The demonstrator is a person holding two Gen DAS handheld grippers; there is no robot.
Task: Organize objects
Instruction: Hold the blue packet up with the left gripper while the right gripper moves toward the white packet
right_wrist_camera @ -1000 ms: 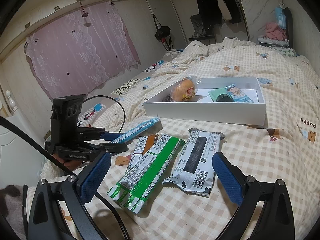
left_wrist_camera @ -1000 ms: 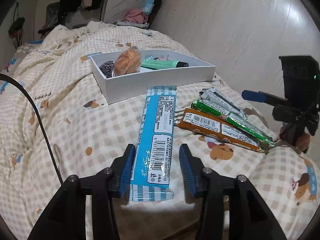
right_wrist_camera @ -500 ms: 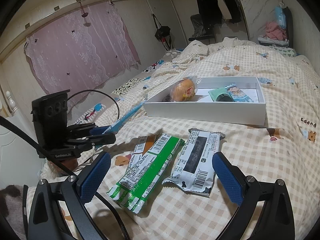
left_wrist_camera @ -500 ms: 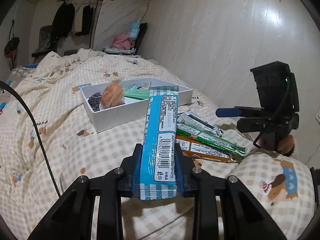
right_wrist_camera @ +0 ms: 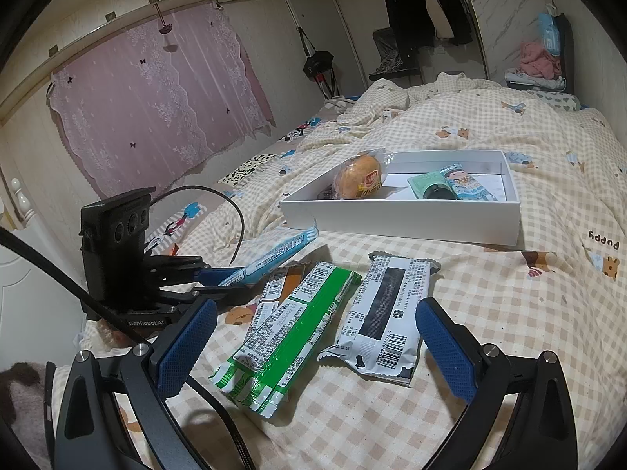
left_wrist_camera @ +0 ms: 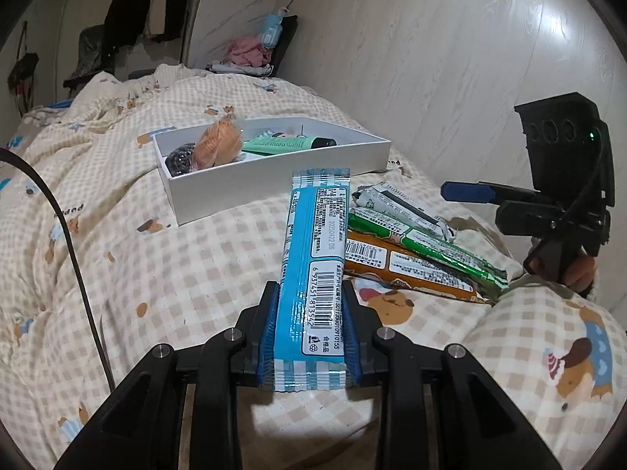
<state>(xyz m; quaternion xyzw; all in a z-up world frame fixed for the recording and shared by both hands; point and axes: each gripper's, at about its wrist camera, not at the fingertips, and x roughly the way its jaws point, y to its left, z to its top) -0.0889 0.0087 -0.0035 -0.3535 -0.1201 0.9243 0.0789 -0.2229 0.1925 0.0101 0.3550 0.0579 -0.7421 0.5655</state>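
Partly done, by the look of it: three items already in the white box, four packets still outside it.

On the bed, short of the white box: a green wafer packet lying over an orange-brown packet, and a grey-white snack packet just beside them.

Inside the white box: a wrapped bun, a mint-green tube, and a small dark wrapped item, too unclear to name.

Left tongs clamped on the near end of the blue snack bar, raised off the bed and pointing at the white box.

Right tongs wide apart, empty, above the green and grey-white packets.
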